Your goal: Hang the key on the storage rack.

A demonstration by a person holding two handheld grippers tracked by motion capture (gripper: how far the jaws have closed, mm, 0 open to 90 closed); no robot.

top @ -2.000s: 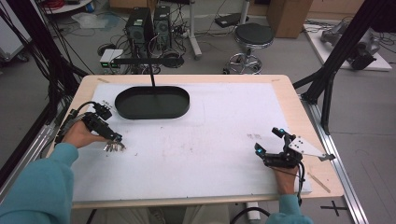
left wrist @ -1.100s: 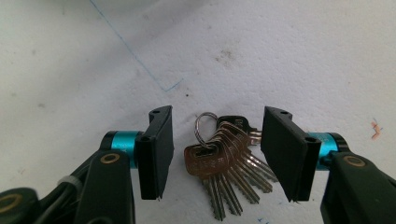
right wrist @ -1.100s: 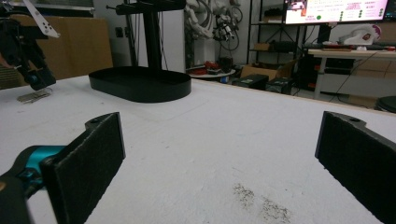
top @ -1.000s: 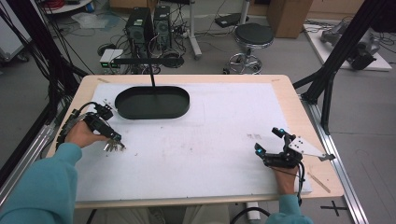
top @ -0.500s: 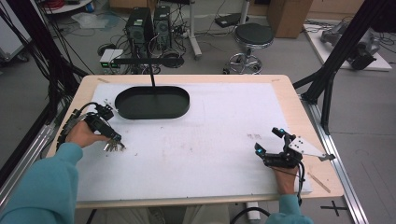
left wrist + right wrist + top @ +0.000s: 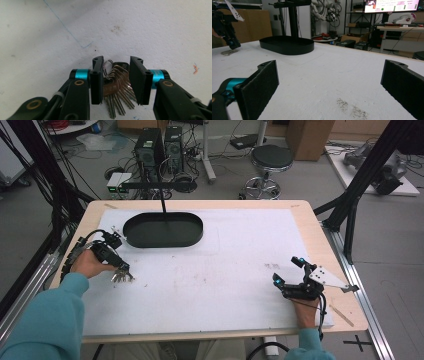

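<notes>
A bunch of brass keys [image 6: 116,82] on a wire ring lies on the white table sheet [image 6: 225,270] at the left, the blades fanned toward the camera. My left gripper [image 6: 116,62] has its jaws pressed against both sides of the bunch. In the high view these keys [image 6: 121,277] sit at the tip of the left gripper [image 6: 116,269], which a hand in a teal sleeve holds. At the right front of the table my right gripper [image 6: 287,270] rests low with its jaws wide apart. Nothing is between the jaws of the right gripper [image 6: 329,75].
A black oval tray [image 6: 163,240] with a post rising from its back stands at the far left of the sheet, beyond the keys. From the right gripper view the tray [image 6: 287,46] is straight ahead. A dark smudge [image 6: 352,108] marks the sheet.
The left gripper has shifted only slightly over the keys. The right gripper has stayed in place.
</notes>
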